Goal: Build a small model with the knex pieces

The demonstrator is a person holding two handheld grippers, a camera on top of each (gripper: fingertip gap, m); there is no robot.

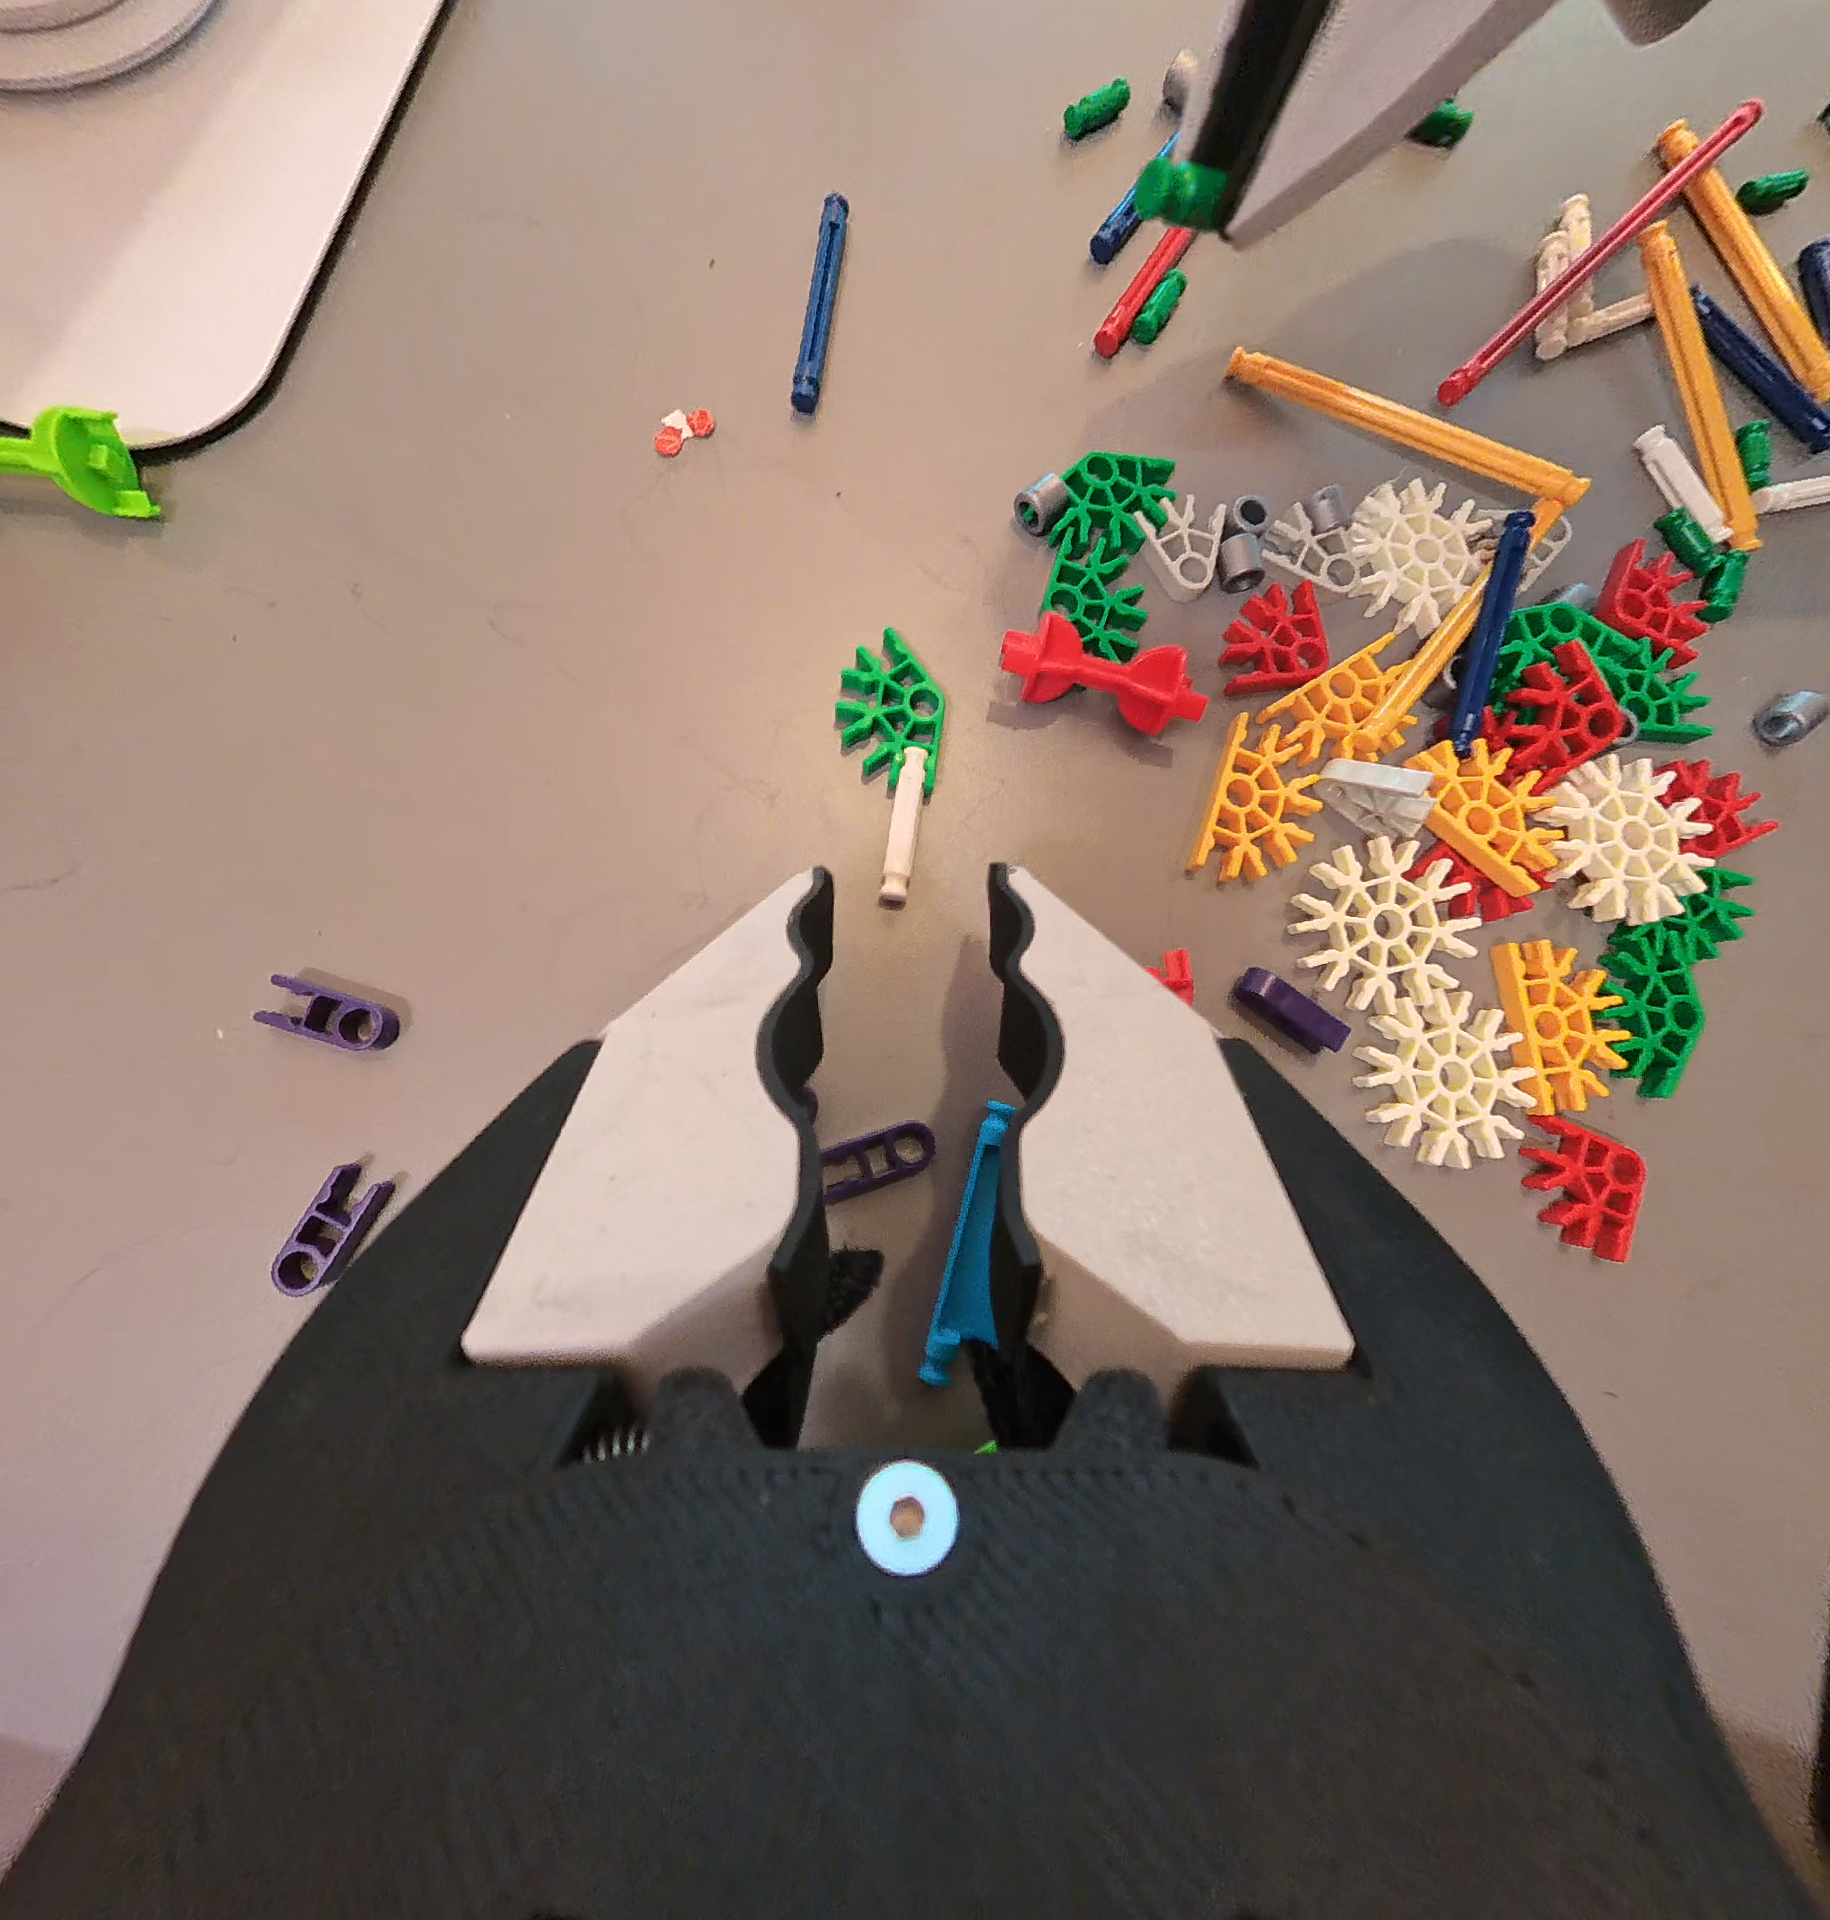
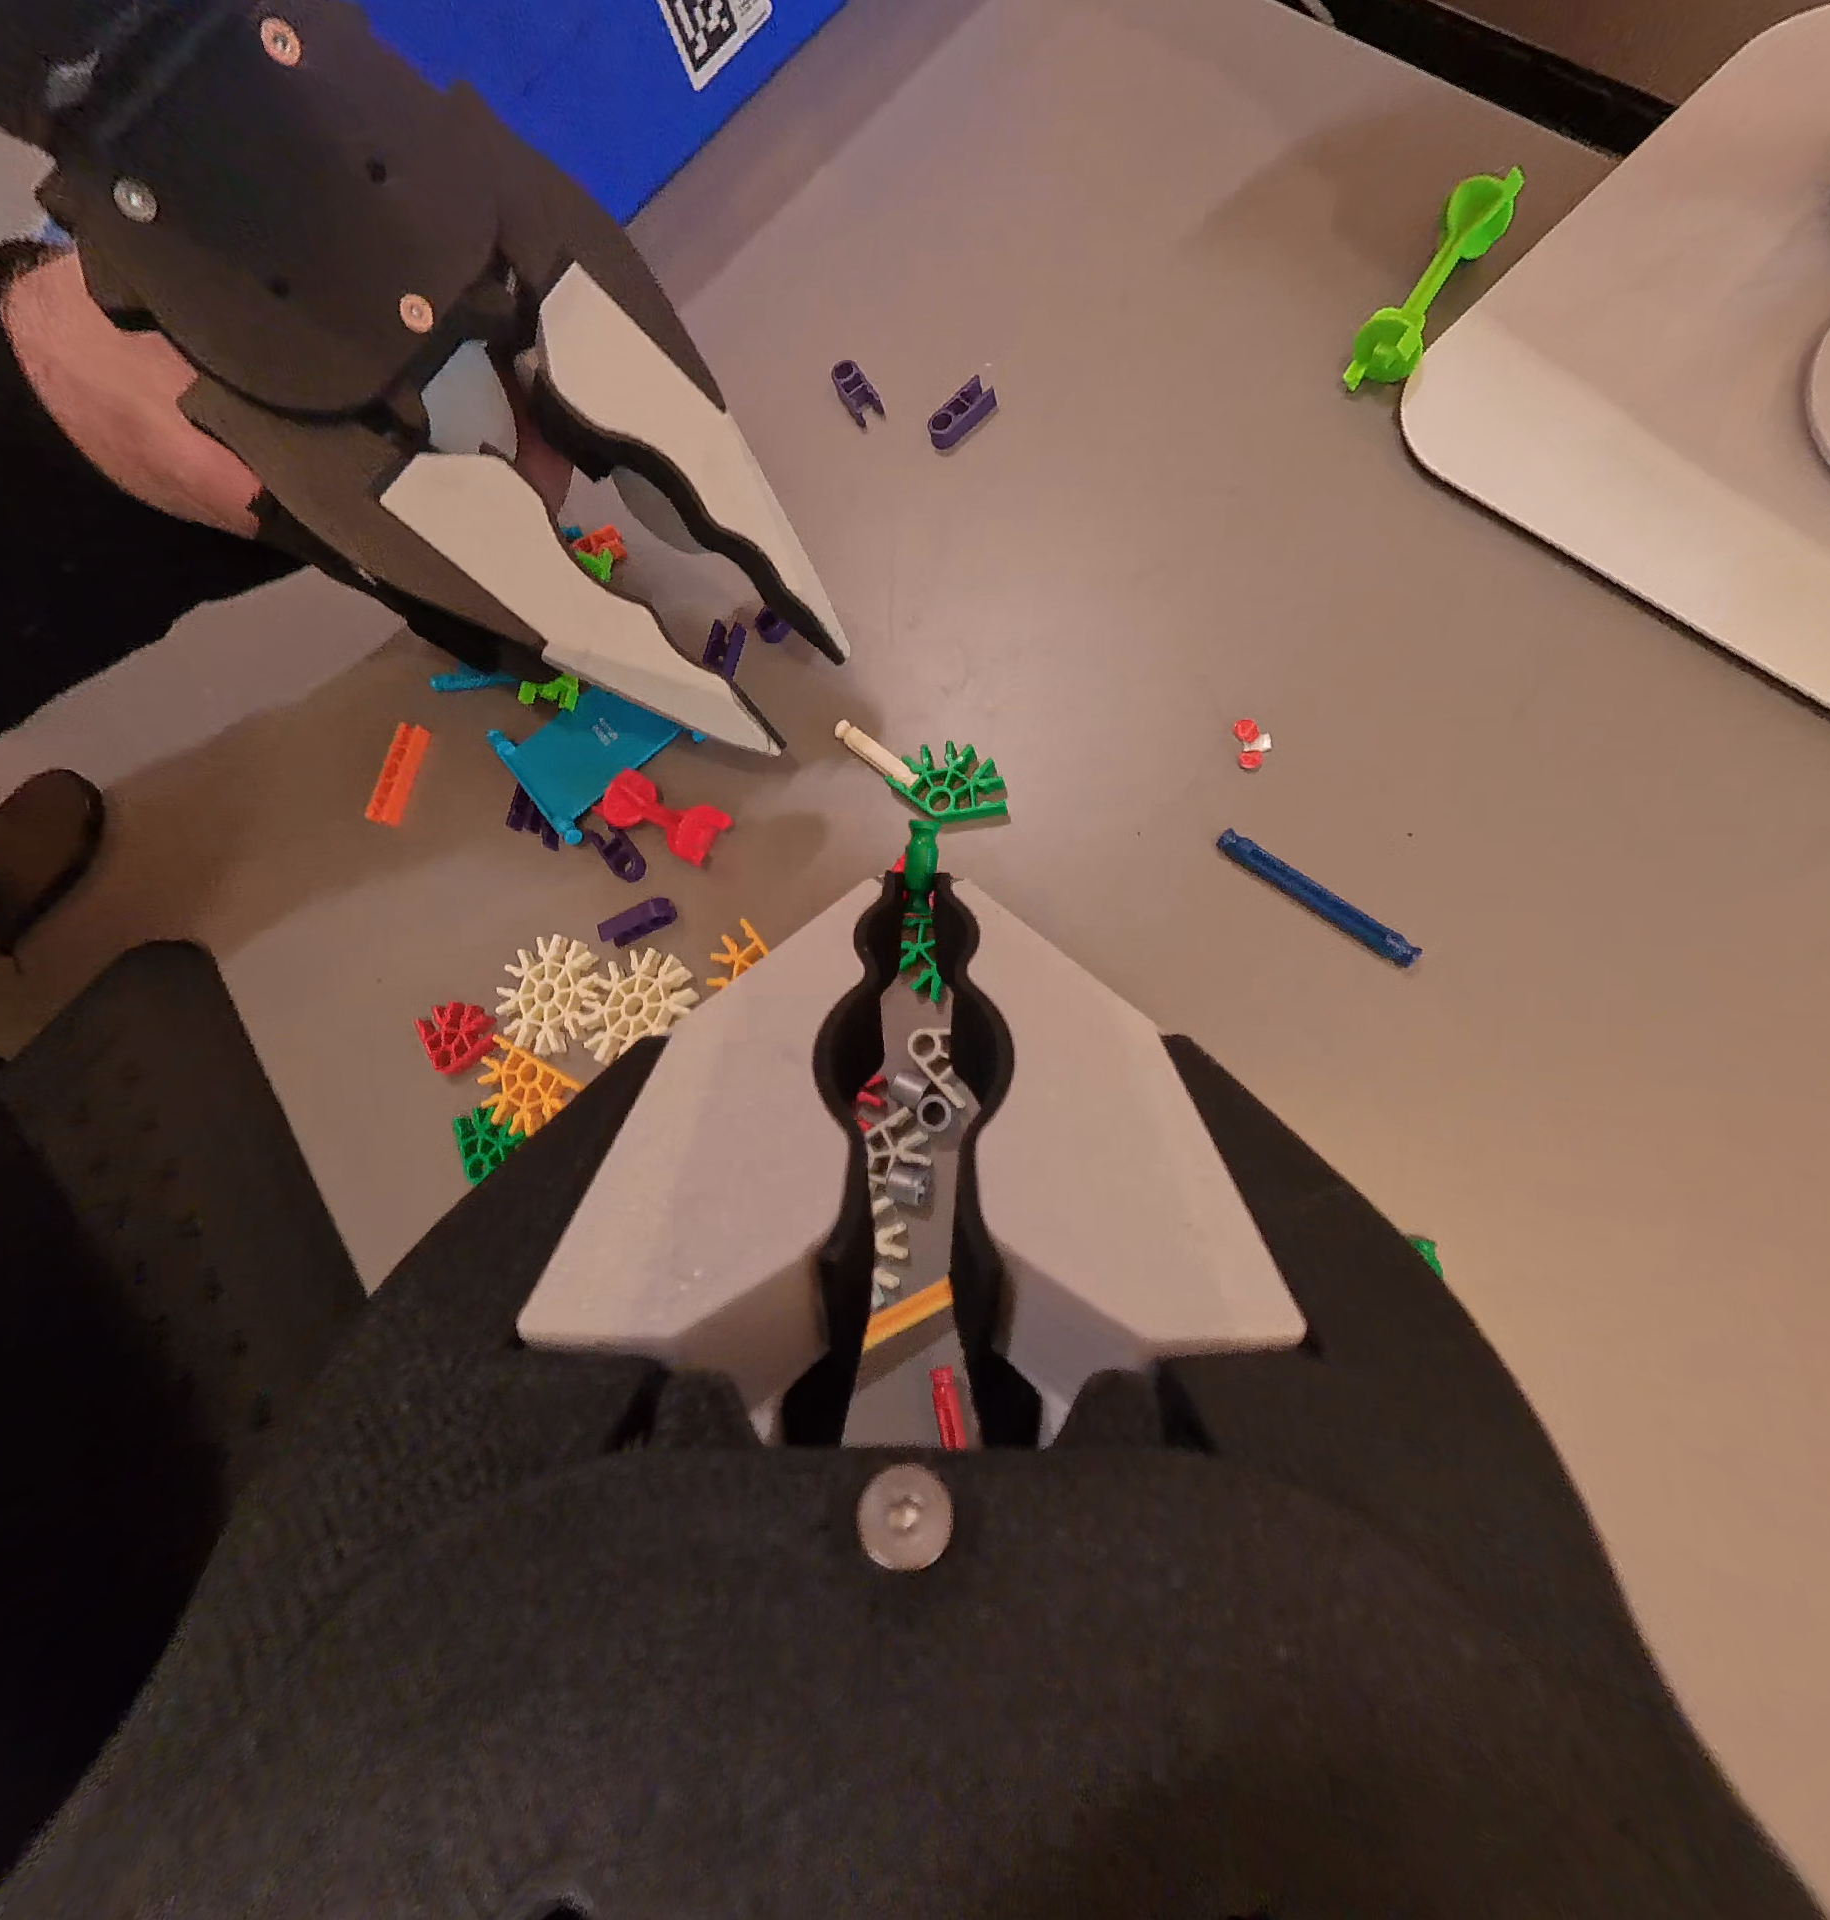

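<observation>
A green fan-shaped connector (image 1: pixel 895 701) with a short white rod (image 1: pixel 904 826) plugged into it lies on the grey table. My left gripper (image 1: pixel 909 881) is open and empty, its fingertips just short of the white rod's free end. My right gripper (image 2: pixel 919 888) is shut on a short green rod (image 2: pixel 921 854), whose tip points at the green connector (image 2: pixel 947 784) from just in front of it. The white rod (image 2: pixel 871 750) sticks out towards the left gripper (image 2: pixel 807 698). In the left wrist view the right gripper's fingers (image 1: pixel 1306 114) hold the green rod (image 1: pixel 1181 192) at the top.
A pile of white, yellow, red and green connectors (image 1: pixel 1493 831) and loose rods (image 1: pixel 1721 260) lies to the right. A blue rod (image 1: pixel 819 301), purple clips (image 1: pixel 334 1018), a red spool piece (image 1: pixel 1098 675), a teal panel (image 2: pixel 584 753), a lime piece (image 2: pixel 1430 281) and a grey stand base (image 1: pixel 142 239) are around. The gap from one gripper's tips to the other's is roughly 10 cm.
</observation>
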